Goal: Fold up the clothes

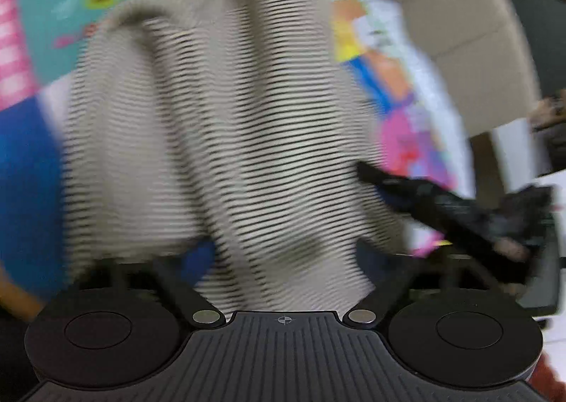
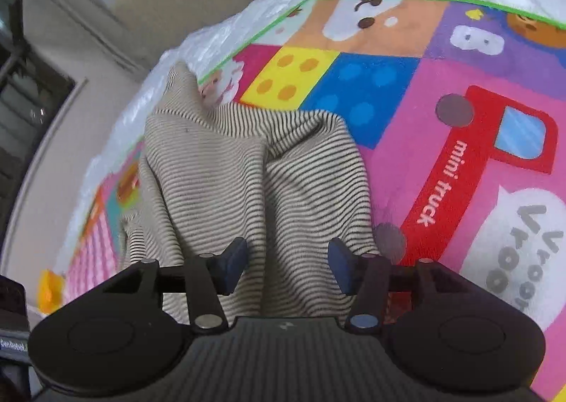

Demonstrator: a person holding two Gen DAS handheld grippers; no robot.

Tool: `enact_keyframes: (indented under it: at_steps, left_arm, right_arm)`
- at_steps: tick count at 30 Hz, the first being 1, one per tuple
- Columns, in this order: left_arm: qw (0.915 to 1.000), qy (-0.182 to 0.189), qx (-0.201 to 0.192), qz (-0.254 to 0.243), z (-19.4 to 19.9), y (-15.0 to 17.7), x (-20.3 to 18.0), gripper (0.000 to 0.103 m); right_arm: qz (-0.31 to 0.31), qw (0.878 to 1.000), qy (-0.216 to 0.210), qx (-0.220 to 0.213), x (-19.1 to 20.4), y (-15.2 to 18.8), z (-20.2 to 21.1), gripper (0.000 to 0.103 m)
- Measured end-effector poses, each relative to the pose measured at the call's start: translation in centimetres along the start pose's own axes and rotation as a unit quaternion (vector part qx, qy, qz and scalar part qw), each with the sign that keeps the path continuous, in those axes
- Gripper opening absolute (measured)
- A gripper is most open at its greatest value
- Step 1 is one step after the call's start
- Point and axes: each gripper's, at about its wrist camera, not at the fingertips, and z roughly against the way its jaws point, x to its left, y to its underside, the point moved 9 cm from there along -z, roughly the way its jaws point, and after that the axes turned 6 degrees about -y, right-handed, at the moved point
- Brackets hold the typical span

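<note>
Two grippers meet one striped garment (image 2: pixel 226 168), bunched on the colourful mat (image 2: pixel 442 90). The right gripper (image 2: pixel 287 265), at six o'clock, has fingers apart over the cloth. The left gripper's (image 1: pixel 283 281) fingertips are buried under fabric; can't tell.

Both wrist views face down — close over striped garment (image 1: pixel 219 140).
</note>
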Motion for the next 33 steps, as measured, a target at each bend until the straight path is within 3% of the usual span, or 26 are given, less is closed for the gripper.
enact_keyframes:
  at_steps: [1,4,6,7,9,12,13,14,15,16,17,19,21,22,23,25,28,30,31,32,33]
  left_arm:
    - [0.9999,0.013,-0.004,0.003,-0.1,-0.4,-0.6,0.059]
    - [0.999,0.03,-0.028,0.017,0.1,-2.7,-1.1,0.014]
    - [0.9941,0.051,-0.077,0.056,1.8,-5.4,0.0,0.013]
    - [0.9886,0.061,-0.112,0.08,3.5,-7.0,0.8,0.007]
    - [0.9688,0.061,-0.203,0.128,8.6,-10.5,3.8,0.006]
    - [0.9227,0.023,-0.329,0.2,17.1,-14.1,10.4,0.006]
    - [0.9106,0.005,-0.35,0.22,19.0,-14.8,12.5,0.006]
    - [0.9044,-0.014,-0.354,0.238,20.1,-15.2,14.3,0.008]
    - [0.9037,-0.021,-0.347,0.251,20.6,-15.0,15.7,0.008]
    - [0.9084,-0.018,-0.328,0.259,20.5,-14.3,16.7,0.011]
    - [0.9161,-0.017,-0.308,0.256,19.9,-13.5,17.1,0.027]
    - [0.94,-0.01,-0.258,0.223,17.4,-11.2,15.9,0.049]
    - [0.9628,0.017,-0.196,0.185,13.8,-8.8,13.2,0.052]
    - [0.9711,0.036,-0.165,0.168,12.2,-7.6,12.0,0.06]
    - [0.9772,0.059,-0.137,0.151,10.5,-6.5,10.4,0.071]
    - [0.9874,0.088,-0.085,0.1,7.2,-4.4,6.4,0.08]
    - [0.9963,0.074,-0.039,0.015,3.3,-2.0,2.0,0.092]
    - [0.9991,0.035,-0.018,-0.018,1.2,-1.0,0.8,0.091]
    - [0.9996,0.018,-0.01,-0.021,0.5,-0.7,0.7,0.085]
    - [0.9999,0.011,-0.004,-0.011,-0.1,-0.6,0.8,0.06]
    - [0.9999,0.015,-0.002,0.002,-0.2,-0.6,0.9,0.043]
  right_arm:
    - [-0.009,1.0,0.0,0.004,-0.4,0.1,-0.3,0.051]
    - [0.001,1.0,0.007,0.005,-0.4,0.5,-0.5,0.051]
    - [0.019,1.0,0.016,0.006,-0.1,0.7,-0.6,0.051]
    - [0.029,0.999,0.021,0.007,0.1,0.8,-0.7,0.052]
    - [0.05,0.998,0.028,0.009,0.4,1.0,-0.9,0.054]
    - [0.083,0.996,0.036,0.013,1.2,1.4,-1.0,0.063]
    - [0.095,0.995,0.038,0.014,1.5,1.6,-1.1,0.068]
    - [0.106,0.993,0.04,0.016,1.8,1.7,-1.3,0.073]
    - [0.117,0.992,0.042,0.017,2.1,1.9,-1.4,0.076]
    - [0.126,0.991,0.043,0.019,2.4,2.0,-1.6,0.081]
    - [0.131,0.99,0.042,0.021,2.6,2.1,-1.7,0.085]
    - [0.135,0.99,0.039,0.024,2.9,2.2,-1.9,0.089]
    - [0.129,0.991,0.029,0.028,2.9,2.2,-1.9,0.094]
    - [0.122,0.992,0.02,0.032,3.0,2.2,-1.9,0.102]
    - [0.114,0.993,0.013,0.037,3.0,2.2,-1.9,0.103]
    - [0.097,0.995,0.006,0.037,2.8,2.0,-1.7,0.103]
    - [0.076,0.997,0.007,0.004,2.1,1.0,-0.6,0.103]
    - [0.062,0.998,0.008,-0.018,1.7,0.3,0.2,0.103]
    - [0.054,0.998,0.009,-0.03,1.5,0.0,0.6,0.103]
    - [0.047,0.998,0.009,-0.041,1.2,-0.3,1.0,0.103]
    - [0.04,0.998,0.009,-0.052,1.0,-0.7,1.4,0.103]
